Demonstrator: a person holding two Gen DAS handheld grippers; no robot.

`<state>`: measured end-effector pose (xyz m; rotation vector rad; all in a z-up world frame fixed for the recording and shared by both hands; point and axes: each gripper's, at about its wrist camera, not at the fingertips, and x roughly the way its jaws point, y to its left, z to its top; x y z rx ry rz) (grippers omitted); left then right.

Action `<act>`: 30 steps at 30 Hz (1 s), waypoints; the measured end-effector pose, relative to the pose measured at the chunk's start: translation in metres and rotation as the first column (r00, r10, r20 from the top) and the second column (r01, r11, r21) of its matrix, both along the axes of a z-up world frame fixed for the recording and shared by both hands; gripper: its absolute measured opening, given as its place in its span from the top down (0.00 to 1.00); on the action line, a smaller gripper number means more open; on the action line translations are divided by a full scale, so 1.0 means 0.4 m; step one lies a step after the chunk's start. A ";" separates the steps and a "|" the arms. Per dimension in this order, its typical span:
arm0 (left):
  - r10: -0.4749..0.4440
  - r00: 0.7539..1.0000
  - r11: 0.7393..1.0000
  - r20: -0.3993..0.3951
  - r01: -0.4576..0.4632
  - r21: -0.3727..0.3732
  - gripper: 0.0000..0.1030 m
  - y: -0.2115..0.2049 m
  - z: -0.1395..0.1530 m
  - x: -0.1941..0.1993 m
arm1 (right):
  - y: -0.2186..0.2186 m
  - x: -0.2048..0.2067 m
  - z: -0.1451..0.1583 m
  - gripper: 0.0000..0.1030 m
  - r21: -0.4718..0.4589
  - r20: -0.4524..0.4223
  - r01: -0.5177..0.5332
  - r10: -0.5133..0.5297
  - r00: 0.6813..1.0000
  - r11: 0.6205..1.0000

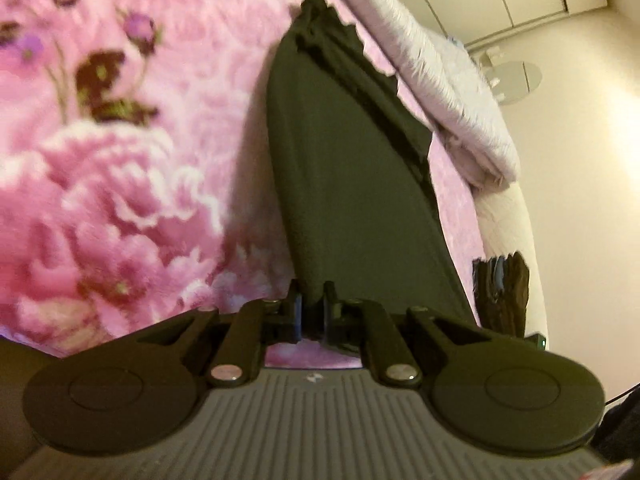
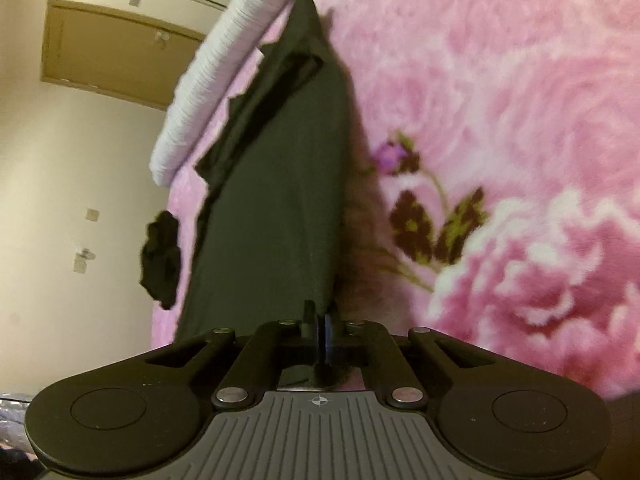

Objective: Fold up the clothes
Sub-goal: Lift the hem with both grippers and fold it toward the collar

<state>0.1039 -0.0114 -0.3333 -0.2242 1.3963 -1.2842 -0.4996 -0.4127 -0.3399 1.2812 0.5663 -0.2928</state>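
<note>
A dark green-black garment (image 1: 344, 168) stretches away from my left gripper (image 1: 313, 312) across a pink floral blanket (image 1: 120, 184). The left jaws are shut on its near edge. In the right wrist view the same garment (image 2: 280, 200) runs from my right gripper (image 2: 320, 332), whose jaws are shut on another part of its near edge. The cloth is lifted and pulled taut between near and far ends; its far end is bunched and creased.
A white fluffy cover (image 1: 440, 64) lies along the bed's far edge, also in the right wrist view (image 2: 224, 68). A second dark cloth (image 2: 160, 256) hangs at the bed edge (image 1: 504, 292). Beyond are cream walls and a brown door (image 2: 108, 52).
</note>
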 end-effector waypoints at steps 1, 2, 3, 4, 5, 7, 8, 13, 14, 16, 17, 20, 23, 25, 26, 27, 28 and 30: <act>0.004 1.000 1.000 0.005 -0.004 -0.005 0.94 0.011 0.018 -0.004 | 0.008 -0.007 0.016 0.98 0.002 0.007 -0.004 0.004 1.000 1.000; 0.005 1.000 1.000 0.011 -0.005 -0.006 0.94 0.021 0.036 -0.010 | 0.020 -0.009 0.030 0.99 0.002 0.008 -0.013 0.013 1.000 1.000; 0.007 1.000 1.000 0.009 -0.006 -0.007 0.94 0.038 0.055 -0.019 | 0.033 -0.010 0.044 0.99 0.000 0.005 -0.024 0.024 1.000 1.000; 0.007 1.000 1.000 0.005 -0.007 0.000 0.94 0.055 0.072 -0.029 | 0.047 -0.018 0.055 0.99 0.010 0.003 -0.031 0.031 1.000 0.999; 0.006 1.000 1.000 0.005 -0.007 0.013 0.94 0.069 0.087 -0.039 | 0.062 -0.029 0.064 0.98 0.025 0.003 -0.038 0.038 0.999 0.999; 0.014 1.000 0.999 -0.003 -0.014 0.046 0.94 0.106 0.115 -0.064 | 0.098 -0.062 0.085 0.98 0.050 -0.023 -0.030 0.031 0.999 0.998; 0.021 1.000 0.998 -0.006 -0.021 0.060 0.94 0.122 0.130 -0.079 | 0.114 -0.083 0.095 0.98 0.070 -0.033 -0.015 0.017 0.999 0.997; 0.064 0.998 0.998 -0.001 -0.064 0.023 0.94 0.120 0.213 -0.096 | 0.140 -0.116 0.163 0.98 0.109 -0.045 0.046 -0.041 0.998 0.993; 0.069 0.998 0.998 0.010 -0.069 0.000 0.94 0.096 0.228 -0.083 | 0.122 -0.102 0.182 0.98 0.090 -0.028 0.053 -0.050 0.998 0.995; 0.076 0.997 0.996 0.034 -0.075 -0.041 0.94 0.031 0.258 -0.046 | 0.073 -0.060 0.218 0.98 0.044 0.008 0.067 -0.067 0.998 0.997; 0.075 0.996 0.996 0.044 -0.073 -0.058 0.94 -0.011 0.267 -0.023 | 0.041 -0.032 0.234 0.98 0.021 0.024 0.076 -0.076 0.997 0.997; 0.077 0.995 0.992 0.063 -0.071 -0.104 0.94 -0.149 0.281 0.057 | -0.073 0.072 0.263 0.98 -0.062 0.047 0.100 -0.097 0.994 0.993; 0.087 0.994 0.987 0.060 -0.078 -0.138 0.94 -0.307 0.270 0.165 | -0.197 0.187 0.271 0.98 -0.121 0.052 0.156 -0.151 0.987 0.980; 0.093 0.994 0.986 0.058 -0.084 -0.145 0.94 -0.419 0.252 0.237 | -0.280 0.266 0.269 0.98 -0.149 0.056 0.201 -0.195 0.979 0.968; 0.095 0.994 0.986 0.055 -0.087 -0.141 0.94 -0.469 0.241 0.268 | -0.316 0.304 0.263 0.98 -0.158 0.057 0.217 -0.210 0.976 0.963; 0.092 0.994 0.988 0.057 -0.085 -0.128 0.94 -0.518 0.226 0.295 | -0.351 0.344 0.255 0.98 -0.167 0.052 0.229 -0.224 0.973 0.959; 0.087 0.994 0.991 0.061 -0.080 -0.111 0.94 -0.568 0.211 0.320 | -0.388 0.382 0.242 0.98 -0.172 0.046 0.240 -0.235 0.971 0.955; 0.080 0.995 0.995 0.068 -0.075 -0.072 0.94 -0.665 0.175 0.368 | -0.458 0.452 0.211 0.98 -0.176 0.032 0.262 -0.261 0.965 0.949</act>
